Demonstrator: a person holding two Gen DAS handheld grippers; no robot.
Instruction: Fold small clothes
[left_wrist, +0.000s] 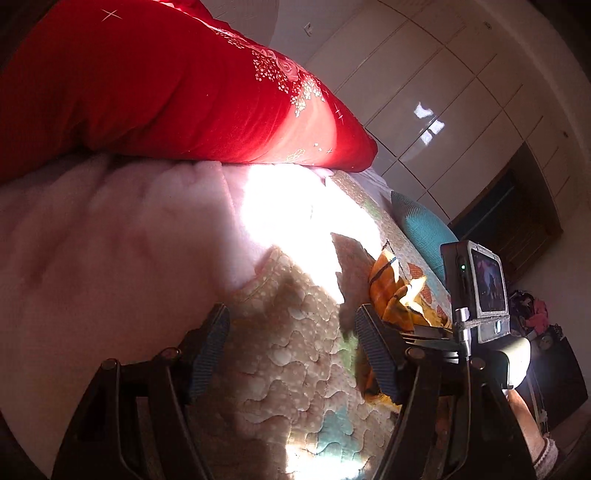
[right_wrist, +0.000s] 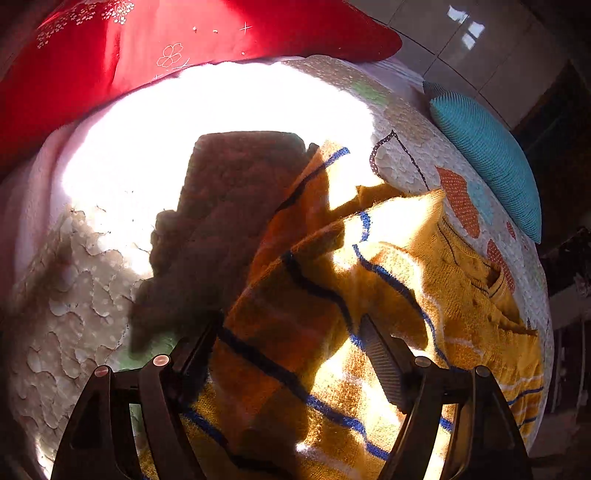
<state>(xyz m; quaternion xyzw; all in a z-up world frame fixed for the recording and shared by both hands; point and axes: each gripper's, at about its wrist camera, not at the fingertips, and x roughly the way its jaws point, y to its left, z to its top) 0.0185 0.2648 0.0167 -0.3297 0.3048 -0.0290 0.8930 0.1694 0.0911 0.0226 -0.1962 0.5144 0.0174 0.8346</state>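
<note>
Only right wrist view shows sweater (right_wrist: 388, 280) stripes clearly.

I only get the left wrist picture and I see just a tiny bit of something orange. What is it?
Observer: A mustard-yellow knitted sweater with blue stripes, lying crumpled on the quilt.
Operator: Is the other grabber holding it?
Observer: No. The right gripper hangs over it with jaws open, the fabric showing between them.
Operator: Is it all messy?
Observer: Yes, one part is flipped up and creased; its neck opening points toward the teal cushion.
</note>
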